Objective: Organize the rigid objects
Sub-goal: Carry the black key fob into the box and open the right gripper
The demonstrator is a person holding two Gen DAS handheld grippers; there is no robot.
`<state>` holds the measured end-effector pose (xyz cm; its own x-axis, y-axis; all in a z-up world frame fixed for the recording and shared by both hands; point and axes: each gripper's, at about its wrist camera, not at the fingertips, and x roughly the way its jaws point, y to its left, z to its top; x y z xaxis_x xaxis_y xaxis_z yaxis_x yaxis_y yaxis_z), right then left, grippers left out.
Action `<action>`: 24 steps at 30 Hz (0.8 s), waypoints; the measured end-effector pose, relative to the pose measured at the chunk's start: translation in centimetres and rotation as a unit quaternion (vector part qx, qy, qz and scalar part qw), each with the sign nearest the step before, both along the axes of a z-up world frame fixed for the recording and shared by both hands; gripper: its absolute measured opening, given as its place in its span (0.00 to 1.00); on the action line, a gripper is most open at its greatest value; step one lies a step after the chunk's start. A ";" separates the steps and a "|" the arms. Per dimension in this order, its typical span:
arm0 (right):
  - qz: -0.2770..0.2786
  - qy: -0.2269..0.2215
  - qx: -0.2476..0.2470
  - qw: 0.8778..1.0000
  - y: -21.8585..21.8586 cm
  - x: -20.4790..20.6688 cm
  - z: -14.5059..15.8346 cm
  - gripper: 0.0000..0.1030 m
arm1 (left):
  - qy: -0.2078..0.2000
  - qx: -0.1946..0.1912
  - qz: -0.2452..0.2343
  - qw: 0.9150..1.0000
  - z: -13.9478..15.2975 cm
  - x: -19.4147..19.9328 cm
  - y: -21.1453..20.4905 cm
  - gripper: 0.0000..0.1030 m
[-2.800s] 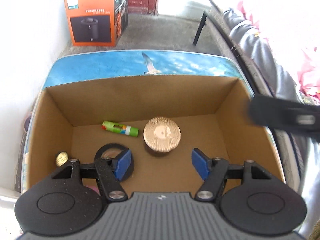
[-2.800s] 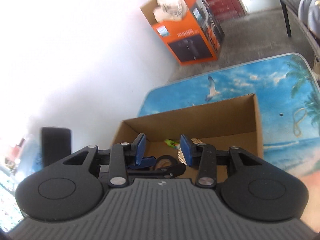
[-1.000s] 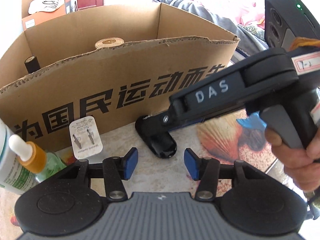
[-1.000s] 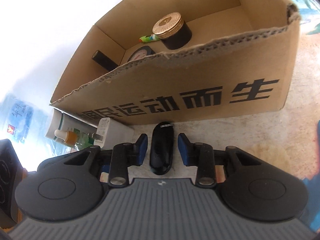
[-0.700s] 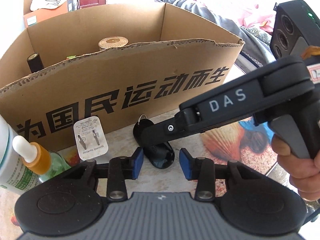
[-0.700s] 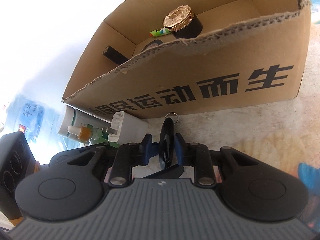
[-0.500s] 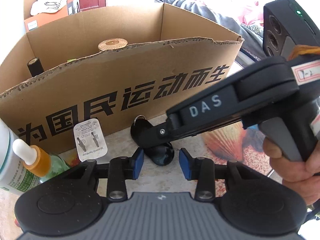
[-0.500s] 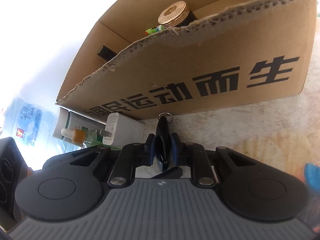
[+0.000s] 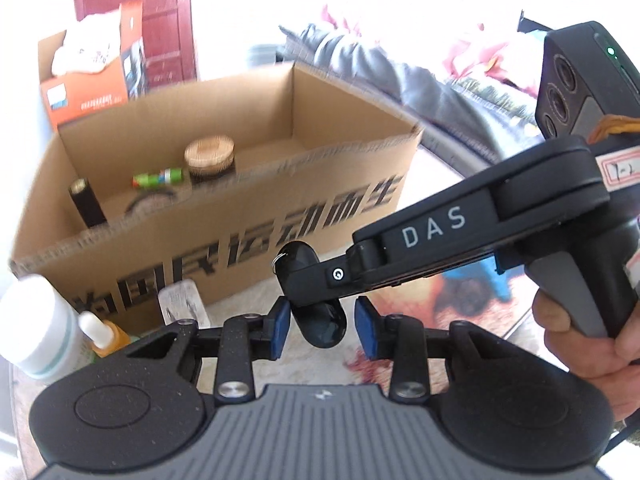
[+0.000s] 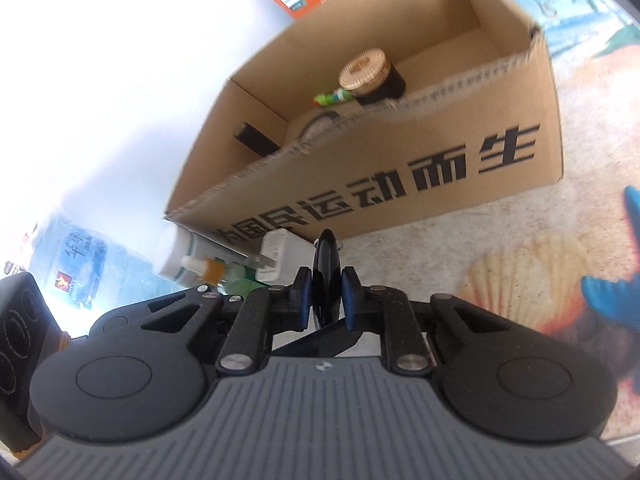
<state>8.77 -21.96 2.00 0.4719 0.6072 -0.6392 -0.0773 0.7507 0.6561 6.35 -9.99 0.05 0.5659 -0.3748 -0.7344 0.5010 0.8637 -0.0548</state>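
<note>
A black oval key fob (image 10: 327, 268) with a small ring stands on edge, and my right gripper (image 10: 326, 296) is shut on it, just off the shell-print tabletop. In the left wrist view the right gripper (image 9: 316, 280) reaches in from the right holding the fob (image 9: 322, 326). My left gripper (image 9: 322, 330) sits below it with jaws closing. The fob hangs between the blue pads with a gap on each side. Behind stands the open cardboard box (image 9: 240, 220) holding a gold-lidded jar (image 9: 209, 156), a green glue stick (image 9: 158, 178), a black cylinder (image 9: 86, 208) and a black ring.
A white bottle (image 9: 36, 328), an orange-collared dropper bottle (image 9: 106, 332) and a white charger plug (image 9: 182, 306) lie by the box's near left corner. An orange carton (image 9: 92, 92) stands behind. A grey cushion (image 9: 380, 68) runs along the right. A person's hand (image 9: 584, 344) grips the right handle.
The right gripper shut on the fob, turned it on edge and lifted it off the table. Both grippers rose, so more of the box's inside shows. The left jaws narrowed.
</note>
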 end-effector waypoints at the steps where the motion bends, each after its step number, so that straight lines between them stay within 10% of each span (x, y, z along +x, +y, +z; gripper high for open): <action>1: -0.002 -0.010 0.000 1.000 -0.1 -0.3 0.9 0.14 | -0.008 -0.002 -0.001 1.000 0.7 -0.4 0.1 0.35; 11: 0.005 -0.110 0.000 0.994 0.9 2.0 9.3 0.14 | -0.084 -0.010 0.021 0.996 8.3 1.5 0.3 0.35; 24: 0.040 0.100 0.036 0.994 1.5 16.6 1.8 0.15 | 0.133 -0.010 0.098 0.986 2.3 16.2 1.7 0.35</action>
